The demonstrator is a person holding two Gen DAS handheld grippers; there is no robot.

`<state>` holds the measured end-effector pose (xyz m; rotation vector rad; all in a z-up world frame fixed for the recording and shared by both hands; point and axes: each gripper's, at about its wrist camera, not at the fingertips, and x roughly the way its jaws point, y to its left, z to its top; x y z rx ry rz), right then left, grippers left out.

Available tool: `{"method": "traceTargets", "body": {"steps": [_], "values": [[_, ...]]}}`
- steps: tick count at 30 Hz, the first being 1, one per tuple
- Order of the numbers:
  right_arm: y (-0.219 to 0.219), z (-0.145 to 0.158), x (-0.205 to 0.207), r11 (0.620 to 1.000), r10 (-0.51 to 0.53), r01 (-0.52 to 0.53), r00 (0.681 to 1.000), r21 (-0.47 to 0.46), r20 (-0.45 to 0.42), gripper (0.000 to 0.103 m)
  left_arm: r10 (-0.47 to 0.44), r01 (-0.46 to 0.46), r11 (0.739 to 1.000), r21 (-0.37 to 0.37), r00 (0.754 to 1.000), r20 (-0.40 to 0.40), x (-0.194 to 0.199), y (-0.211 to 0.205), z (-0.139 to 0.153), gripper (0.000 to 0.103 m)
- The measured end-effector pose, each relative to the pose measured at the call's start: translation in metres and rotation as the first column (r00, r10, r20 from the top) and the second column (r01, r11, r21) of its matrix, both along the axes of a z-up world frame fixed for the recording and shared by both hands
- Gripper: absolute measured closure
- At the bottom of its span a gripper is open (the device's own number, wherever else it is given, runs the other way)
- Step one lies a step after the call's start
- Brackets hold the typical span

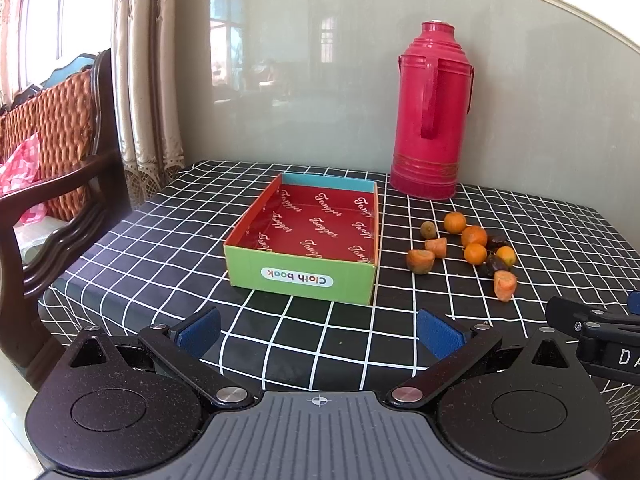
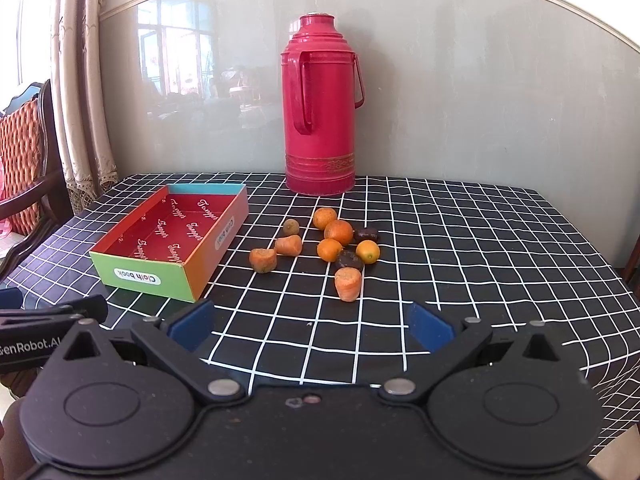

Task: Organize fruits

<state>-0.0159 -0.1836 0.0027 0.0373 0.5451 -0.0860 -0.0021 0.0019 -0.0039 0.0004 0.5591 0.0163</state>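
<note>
Box: cardboard box lies on the checked tablecloth, open side up, I see nothing inside; its long axis runs from me toward the wall.
Fruits: small pile just right of the box, oranges, carrot pieces and dark pieces close together, some touching.
Left gripper: I see its blue pads spread wide, holding nothing, above the near table edge.
Right gripper: also spread wide, touching nothing.
Views: right wrist view shows the box's orange side wall; left wrist view shows a chair.
Thermos: upright at the wall.
</note>
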Motion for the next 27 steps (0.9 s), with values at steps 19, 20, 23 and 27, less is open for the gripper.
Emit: {"method": "traceTargets", "body": {"steps": [19, 20, 23, 27], "values": [[-0.006, -0.001, 0.0, 1.0, -0.019, 0.019, 1.0, 0.006, 0.001, 0.006, -0.024, 0.024, 1.0, 0.02, 1.0, 0.019, 0.0, -0.008, 0.004, 0.0], [-0.007, -0.001, 0.0, 1.0, -0.021, 0.021, 1.0, 0.005, 0.001, 0.006, -0.03, 0.029, 0.999, 0.025, 0.999, 0.022, 0.001, -0.009, 0.004, 0.0], [-0.013, -0.002, 0.001, 0.999, -0.038, 0.038, 0.999, 0.008, 0.006, 0.006, -0.045, 0.044, 0.998, 0.039, 0.998, 0.033, 0.002, -0.013, 0.005, 0.0], [-0.029, -0.004, 0.001, 0.996, -0.093, 0.092, 0.995, 0.021, 0.034, 0.006, -0.071, 0.069, 0.996, 0.061, 0.997, 0.035, 0.009, -0.024, 0.003, 0.0]]}}
